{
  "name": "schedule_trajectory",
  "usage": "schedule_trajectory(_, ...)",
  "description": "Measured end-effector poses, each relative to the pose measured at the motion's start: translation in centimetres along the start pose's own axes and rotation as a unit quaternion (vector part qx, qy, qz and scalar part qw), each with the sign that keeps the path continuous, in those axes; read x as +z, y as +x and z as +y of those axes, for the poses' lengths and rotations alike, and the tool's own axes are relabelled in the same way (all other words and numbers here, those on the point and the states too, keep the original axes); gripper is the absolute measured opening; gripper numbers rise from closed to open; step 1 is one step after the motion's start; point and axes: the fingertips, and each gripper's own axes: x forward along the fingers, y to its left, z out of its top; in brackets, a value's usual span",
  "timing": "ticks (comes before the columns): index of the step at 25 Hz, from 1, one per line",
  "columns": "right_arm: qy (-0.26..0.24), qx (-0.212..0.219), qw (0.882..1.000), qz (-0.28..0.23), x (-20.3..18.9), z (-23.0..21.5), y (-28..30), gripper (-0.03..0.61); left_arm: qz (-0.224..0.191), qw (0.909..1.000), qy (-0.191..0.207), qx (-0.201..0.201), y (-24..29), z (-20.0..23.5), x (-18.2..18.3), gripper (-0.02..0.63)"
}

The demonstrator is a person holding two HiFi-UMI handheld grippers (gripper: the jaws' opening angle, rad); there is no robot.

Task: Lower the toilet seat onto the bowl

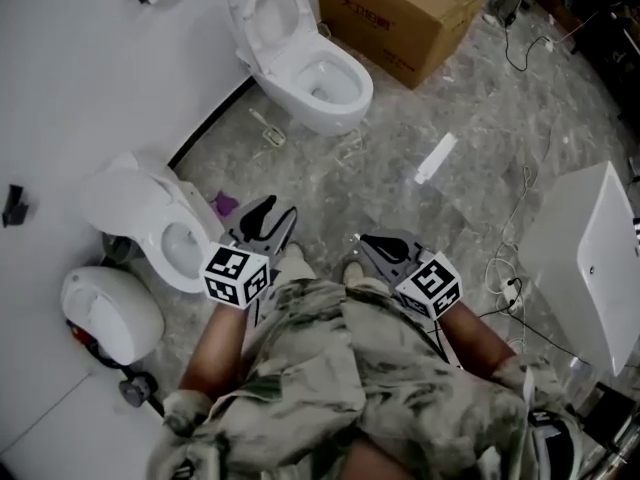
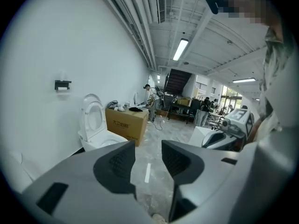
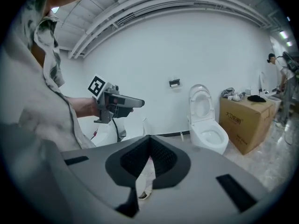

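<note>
**Toilet seat** (image 1: 262, 13): white, oval ring. State: raised. Pose: near upright at the rear of the bowl, leaning back toward the white wall (image 1: 90, 58). Whether a lid stands behind it cannot be told. Both gripper views show it standing up above the rim (image 2: 92, 115) (image 3: 202, 102).

**Bowl** (image 1: 330, 86): white ceramic, floor-standing, oval. State: rim uncovered, interior visible. Location: on the grey marbled floor (image 1: 420, 218), back to the wall, just beside a brown cardboard box (image 1: 400, 18).
</note>
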Motion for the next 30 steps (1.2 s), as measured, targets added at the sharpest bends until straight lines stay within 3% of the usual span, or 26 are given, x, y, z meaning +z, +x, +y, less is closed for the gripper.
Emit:
schedule_trajectory(7, 0.013, -0.019, 1.0, -0.011, 0.4, -3.0, 1.9, 0.021, 0.003, 0.9999, -0.011, -0.01, 3.6, 3.4, 1.0, 0.173)
schedule_trajectory(11, 0.028, -0.037, 0.999, 0.009, 1.6, -5.5, 5.4, 0.021, 0.001, 0.9996, -0.015, -0.026, 6.4, 8.0, 2.3, 0.173)
schedule_trajectory(23, 0.039, -0.082, 0.996, 0.019, 10.9, -10.8, 19.0, 0.021, 0.003, 0.9979, 0.005, -0.064, 10.5, 23.7, 7.3, 0.173)
schedule_trajectory(30, 0.045, -0.094, 0.994, 0.015, 13.9, -12.7, 22.9, 0.021, 0.008, 0.9977, -0.001, -0.068, 12.3, 29.0, 8.0, 0.173)
